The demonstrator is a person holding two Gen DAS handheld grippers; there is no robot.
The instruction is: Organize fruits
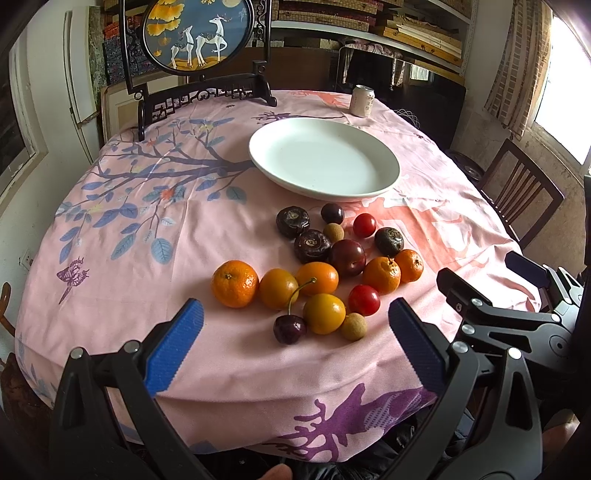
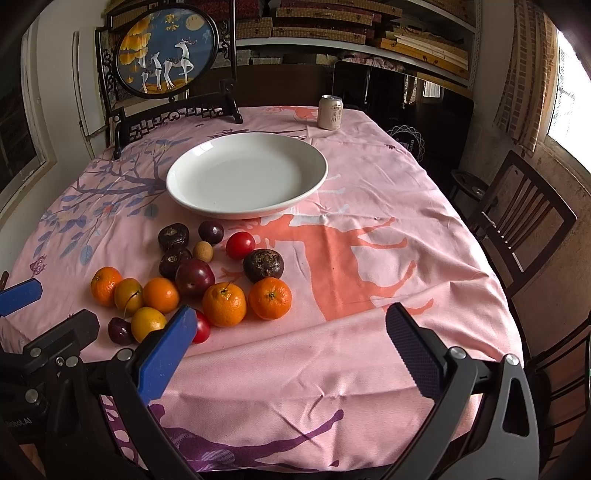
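Note:
A loose pile of fruit lies on the pink tablecloth: several mandarins (image 1: 234,283) (image 2: 269,298), yellow-orange plums (image 1: 324,313), a dark plum (image 1: 347,257) (image 2: 194,277), cherry tomatoes (image 1: 364,300) (image 2: 240,245), dark water chestnuts (image 1: 292,222) (image 2: 263,265), longans (image 1: 353,326) and a cherry (image 1: 290,329) (image 2: 120,331). A large empty white plate (image 1: 384,177) (image 2: 314,173) sits just beyond the pile. My left gripper (image 1: 295,323) is open, hovering at the pile's near edge. My right gripper (image 2: 290,325) is open and empty, right of the pile above the cloth.
A drink can (image 1: 362,101) (image 2: 331,112) stands at the table's far edge. A framed deer screen (image 1: 199,33) (image 2: 166,55) stands at the far left. A wooden chair (image 1: 517,192) (image 2: 517,214) sits to the right. The table's near edge drops off below the grippers.

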